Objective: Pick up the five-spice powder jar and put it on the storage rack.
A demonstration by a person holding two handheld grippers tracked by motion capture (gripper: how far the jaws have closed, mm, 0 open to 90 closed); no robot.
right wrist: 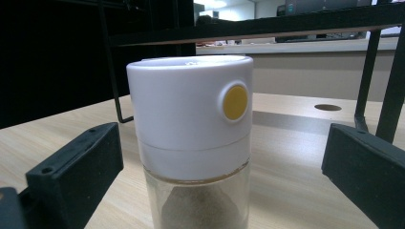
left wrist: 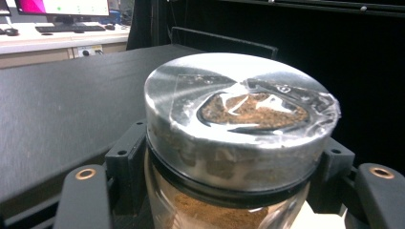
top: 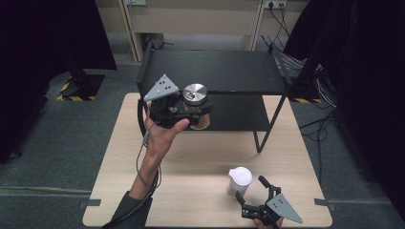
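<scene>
Jar (top: 196,106) with silver lid pinched in left gripper (top: 188,112) fingers, held aloft at shelf (top: 215,71) front edge, 11 o'clock over counter (top: 200,162). Step: shelving. Next: carry forward, set down level. Right gripper (top: 255,193) fingers spread around white-capped shaker (top: 239,180), 5 o'clock.

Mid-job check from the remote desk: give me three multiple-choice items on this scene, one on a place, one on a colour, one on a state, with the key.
1. Where is the silver-lidded jar?
A. lifted at the black shelf
B. lying on the floor
C. beside the white-capped jar

2. What colour is the round button on the white-capped jar?
A. red
B. yellow
C. blue

3. How does the right gripper stand?
A. shut on the white-capped jar
B. shut on the shelf leg
C. open, jaws apart from the jar

Key: 1 A, the left gripper holds it at the shelf; 2 B, right gripper view shows yellow; 3 C, gaps show either side.
</scene>
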